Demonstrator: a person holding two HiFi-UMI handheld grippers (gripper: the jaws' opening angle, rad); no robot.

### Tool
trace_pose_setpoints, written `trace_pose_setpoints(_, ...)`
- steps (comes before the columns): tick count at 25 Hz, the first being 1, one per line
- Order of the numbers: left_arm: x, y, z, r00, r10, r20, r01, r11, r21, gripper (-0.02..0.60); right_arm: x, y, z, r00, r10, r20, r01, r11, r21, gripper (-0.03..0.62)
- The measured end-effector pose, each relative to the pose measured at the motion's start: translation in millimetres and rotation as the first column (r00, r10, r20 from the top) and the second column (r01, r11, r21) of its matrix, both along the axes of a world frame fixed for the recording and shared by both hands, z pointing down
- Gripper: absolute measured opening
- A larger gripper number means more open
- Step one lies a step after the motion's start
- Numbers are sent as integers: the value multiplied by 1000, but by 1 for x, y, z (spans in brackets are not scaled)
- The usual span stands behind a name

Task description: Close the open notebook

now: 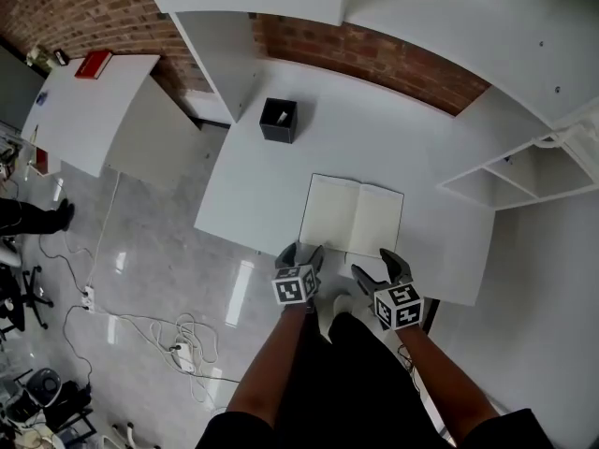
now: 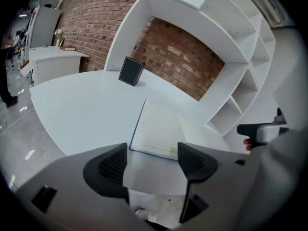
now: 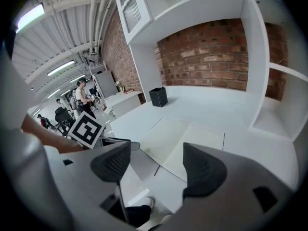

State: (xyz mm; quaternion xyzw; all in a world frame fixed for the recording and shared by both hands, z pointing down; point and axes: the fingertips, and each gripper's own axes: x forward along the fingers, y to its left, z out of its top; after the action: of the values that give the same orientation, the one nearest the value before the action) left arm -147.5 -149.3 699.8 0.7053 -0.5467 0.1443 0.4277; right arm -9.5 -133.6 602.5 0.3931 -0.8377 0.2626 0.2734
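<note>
Spreading across the middle, the white table (image 1: 374, 138) carries the notebook (image 1: 351, 215) lying open and flat near its front edge, pages up, right where both tools can reach it. Left gripper (image 1: 301, 253) hovers just off the near-left corner with jaws apart and nothing between them, and right gripper (image 1: 377, 271) gapes empty by the near-right page, a stance that looks set to flip one cover over. Far back sits a small black box (image 1: 278, 120), well clear.

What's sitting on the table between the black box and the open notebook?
Nothing: in the head view, only bare white table separates the black box from the notebook.
</note>
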Motion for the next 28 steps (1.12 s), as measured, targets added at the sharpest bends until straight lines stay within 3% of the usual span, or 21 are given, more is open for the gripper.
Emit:
trace_pose_setpoints(6, -9, -7, 17, 993, -117, -13, 117, 993, -24, 314, -2, 5, 15, 999, -23, -31, 22, 999, -24, 324)
trace_pose_setpoints(16, -9, -13, 21, 971, -240, 19, 241, 970, -38, 316, 14, -2, 24, 998, 57, 9, -57, 997, -44, 317)
trace_pose_setpoints(22, 7, -15, 19, 972, -236, -2, 236, 971, -31, 311, 29, -2, 29, 998, 70, 4, -70, 996, -55, 301)
trace_pose_setpoints(28, 5, -15, 21, 960, -278, 23, 279, 959, -47, 311, 36, 1, 32, 997, 71, 5, -71, 995, -64, 302)
